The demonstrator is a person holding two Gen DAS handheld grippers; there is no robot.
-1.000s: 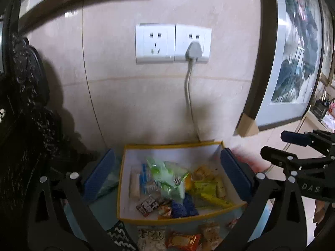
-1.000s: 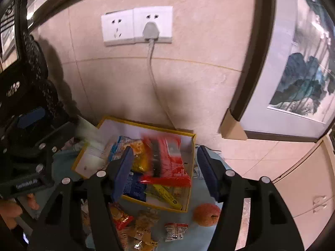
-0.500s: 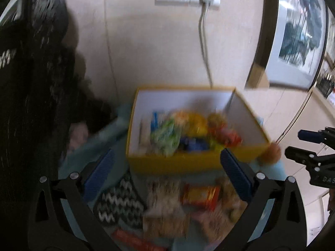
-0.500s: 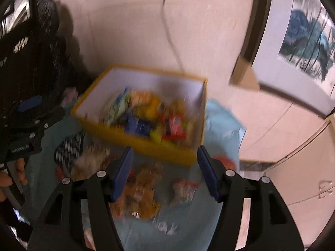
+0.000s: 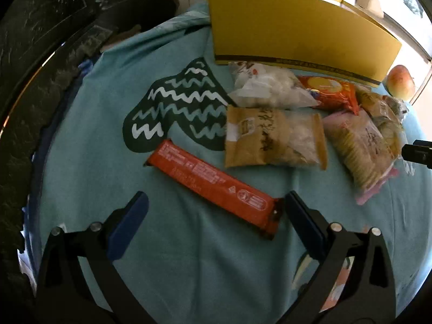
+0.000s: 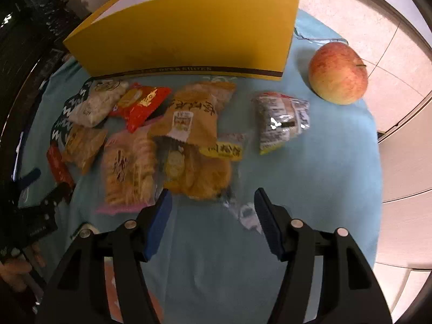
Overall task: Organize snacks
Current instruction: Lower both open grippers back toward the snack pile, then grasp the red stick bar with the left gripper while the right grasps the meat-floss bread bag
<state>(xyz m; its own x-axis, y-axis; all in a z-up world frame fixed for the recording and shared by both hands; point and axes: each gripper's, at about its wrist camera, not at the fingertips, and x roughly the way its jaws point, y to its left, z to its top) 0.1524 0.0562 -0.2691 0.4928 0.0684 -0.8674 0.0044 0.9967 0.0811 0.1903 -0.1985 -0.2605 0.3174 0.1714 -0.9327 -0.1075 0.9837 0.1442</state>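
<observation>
My yellow box (image 6: 186, 31) stands at the top of the frame. Below it, snack packs lie flat in a pile: 1 red bag (image 6: 141, 102), 1 brown bag (image 6: 193, 114) and 1 cracker pack (image 6: 127, 170). In my left view, 1 long orange bar (image 5: 213, 186) lies slanted, low in the middle.

Both grippers dropped and tilted from facing the wall sockets toward the teal cloth (image 5: 89, 162), left gripper (image 5: 216, 210) arrived over the long orange bar (image 5: 213, 186), right gripper (image 6: 212, 205) over loose packets, yellow box (image 6: 189, 35) interior passed from sight.
</observation>
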